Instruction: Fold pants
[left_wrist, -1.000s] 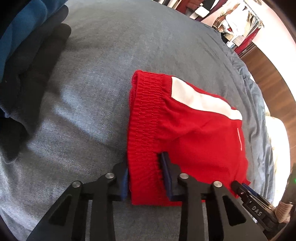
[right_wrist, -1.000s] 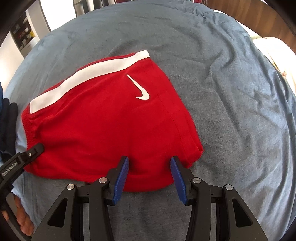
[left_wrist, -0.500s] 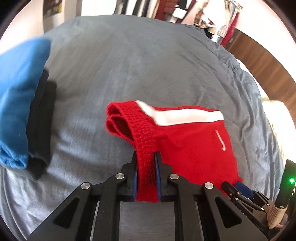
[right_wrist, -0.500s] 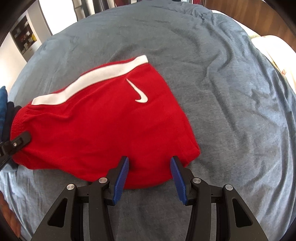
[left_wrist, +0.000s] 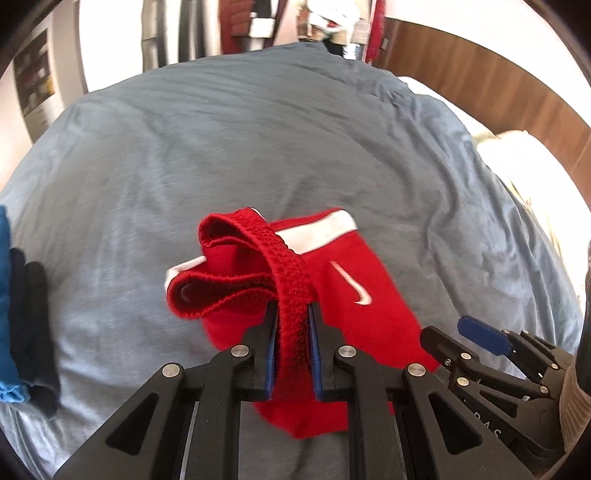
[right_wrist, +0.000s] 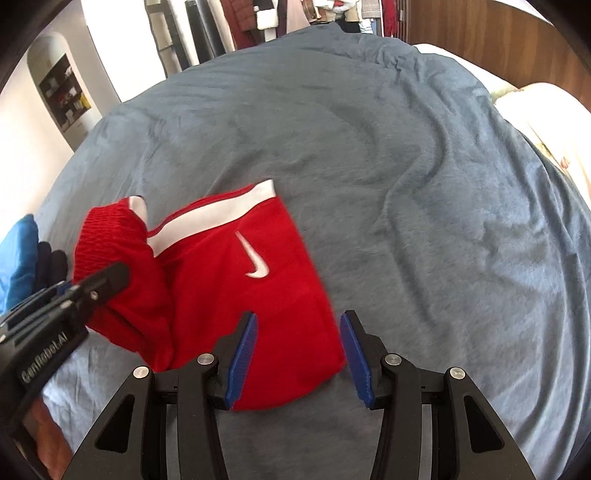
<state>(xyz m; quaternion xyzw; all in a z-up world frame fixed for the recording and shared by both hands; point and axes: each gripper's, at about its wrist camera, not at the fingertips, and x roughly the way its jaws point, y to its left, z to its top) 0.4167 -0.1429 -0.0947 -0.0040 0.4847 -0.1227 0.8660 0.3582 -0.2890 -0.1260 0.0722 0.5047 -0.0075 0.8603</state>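
L gripper: jaws clamped on waistband of shorts, lifted end. R gripper: jaws wide apart, empty, straddling near hem directly ahead. Long axis runs L–R; fold goes toward R.

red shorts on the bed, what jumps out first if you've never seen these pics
The bright red shorts with a white side stripe and swoosh stand out against the grey-blue bedspread. Their ribbed waistband is lifted off the bed, pinched between the closed fingers of the left gripper. The right gripper hangs open over the hem end, and a blue and dark pile of clothes sits at the left edge.
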